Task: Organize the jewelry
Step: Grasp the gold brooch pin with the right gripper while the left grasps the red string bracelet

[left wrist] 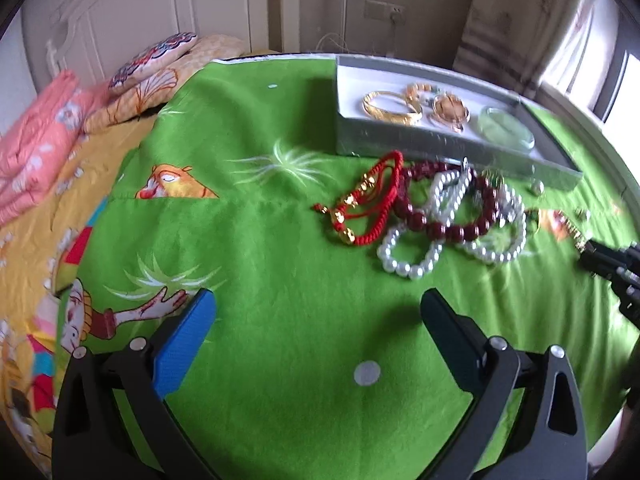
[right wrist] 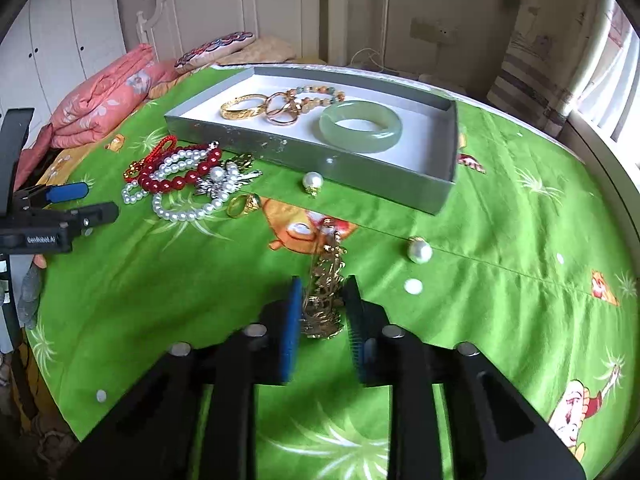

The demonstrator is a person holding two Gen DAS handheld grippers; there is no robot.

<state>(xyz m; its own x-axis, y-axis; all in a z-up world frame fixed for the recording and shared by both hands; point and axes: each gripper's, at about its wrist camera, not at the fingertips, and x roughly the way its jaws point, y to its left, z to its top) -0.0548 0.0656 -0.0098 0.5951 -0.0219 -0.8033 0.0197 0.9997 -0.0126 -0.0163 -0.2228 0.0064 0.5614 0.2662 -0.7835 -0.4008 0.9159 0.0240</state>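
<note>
From the left wrist view, the left claw [left wrist: 318, 308] hangs spread wide over bare green bedsheet [left wrist: 260, 240], its blue pads [left wrist: 188, 344] well apart with nothing between them. Ahead of it, near the far side of the bed, lies a tangle of bracelets: a red cord bracelet [left wrist: 372, 204] with gold charms, a dark red bead bracelet [left wrist: 448, 216] and white pearl strands [left wrist: 420, 256], overlapping one another. Just behind the heap stands a shallow grey tray [left wrist: 400, 136] with a white floor. In it are a gold bangle [left wrist: 390, 108], a few rose-gold rings [left wrist: 448, 112] and a pale green jade bangle [left wrist: 508, 132]. At the right edge the tip of the right claw [left wrist: 592, 252] pokes in, touching a gold piece I cannot make out clearly. Folded pink bedding [left wrist: 36, 140] lies at the left.

From the right wrist view, the right claw [right wrist: 322, 300] is clenched on a gold filigree ornament [right wrist: 326, 292], which stands upright between the two pads and rises past their tips. Two loose pearl pendants lie on the sheet: one [right wrist: 312, 181] just beside the tray's front wall [right wrist: 320, 156], another [right wrist: 419, 251] to the right of the ornament. A gold ring [right wrist: 243, 204] with a green stone sits near the bracelet heap [right wrist: 180, 176]. The left claw [right wrist: 80, 202] shows at the left edge, its fingers apart and empty.
</note>
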